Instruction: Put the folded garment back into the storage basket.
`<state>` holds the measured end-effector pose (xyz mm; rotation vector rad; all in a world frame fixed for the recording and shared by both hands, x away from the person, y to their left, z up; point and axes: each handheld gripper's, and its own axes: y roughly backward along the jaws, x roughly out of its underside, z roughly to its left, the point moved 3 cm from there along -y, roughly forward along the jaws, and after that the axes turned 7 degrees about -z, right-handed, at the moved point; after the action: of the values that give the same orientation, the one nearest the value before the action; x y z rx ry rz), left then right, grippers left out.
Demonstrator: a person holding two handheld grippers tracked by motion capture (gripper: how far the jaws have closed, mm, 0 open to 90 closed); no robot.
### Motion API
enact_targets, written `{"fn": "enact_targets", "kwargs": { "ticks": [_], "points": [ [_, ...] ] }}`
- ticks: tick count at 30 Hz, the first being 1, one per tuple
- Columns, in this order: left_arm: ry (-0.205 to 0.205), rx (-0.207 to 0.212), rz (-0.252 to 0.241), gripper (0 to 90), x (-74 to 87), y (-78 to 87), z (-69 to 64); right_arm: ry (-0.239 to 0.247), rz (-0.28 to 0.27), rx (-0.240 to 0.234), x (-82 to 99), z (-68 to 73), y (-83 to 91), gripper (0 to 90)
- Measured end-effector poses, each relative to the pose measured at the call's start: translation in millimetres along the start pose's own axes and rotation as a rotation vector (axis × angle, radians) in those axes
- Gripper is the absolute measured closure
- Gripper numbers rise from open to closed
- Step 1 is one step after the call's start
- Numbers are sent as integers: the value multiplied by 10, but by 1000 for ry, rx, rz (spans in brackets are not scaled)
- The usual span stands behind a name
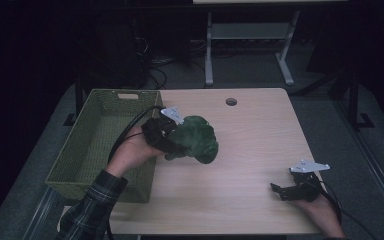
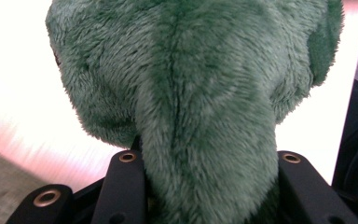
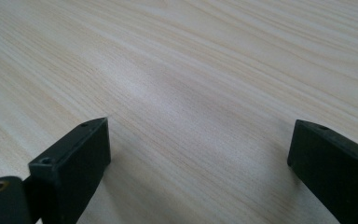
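Plush [image 1: 197, 139], green and furry, hangs above the bench [image 1: 245, 150], just right of the basket [image 1: 105, 145] and clear of the wood. Taking the basket as the landmark and going left to right: the basket itself is a green woven bin with a handle slot in its far wall, sitting on the left end of the bench, partly over the edge. A hand in a plaid sleeve [image 1: 92, 205] comes up along its near right corner. That hand carries the left tongs [image 1: 172, 142], which sit at the basket's right rim, with a cable looping back over the basket. The left tongs are pinching the plush; in the left gripper view a narrow part of the toy [image 2: 205, 154] is squeezed between the two black jaws, its bulk swelling beyond them. Farther right, past the plush, a round hole [image 1: 231, 101] sits at the far side of the bench. Well right of the basket, near the front edge, the right tongs [image 1: 285, 190] rest low on the wood, jaws spread wide with bare bench [image 3: 200, 116] between them.
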<state>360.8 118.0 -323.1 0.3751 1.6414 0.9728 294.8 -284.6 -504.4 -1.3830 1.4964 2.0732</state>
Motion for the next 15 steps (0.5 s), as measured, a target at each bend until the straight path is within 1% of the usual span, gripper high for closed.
{"fn": "enact_targets", "kwargs": {
  "ticks": [3, 4, 6, 13, 15],
  "points": [
    [13, -21, -1, 610, 44, 95, 64, 0, 0, 0, 0, 0, 0, 51],
    [25, -27, -7, 610, 56, 114, 75, -4, 1, 3, 0, 1, -1, 38],
    [32, -46, -5, 610, 97, 187, 132, -9, 5, 9, -1, -4, -6, 27],
    [99, -105, -35, 610, 293, 419, 302, -9, 7, 10, -1, -6, -7, 24],
    [112, -117, -42, 610, 341, 478, 338, -9, 7, 10, -1, -6, -7, 24]
  ]
}}
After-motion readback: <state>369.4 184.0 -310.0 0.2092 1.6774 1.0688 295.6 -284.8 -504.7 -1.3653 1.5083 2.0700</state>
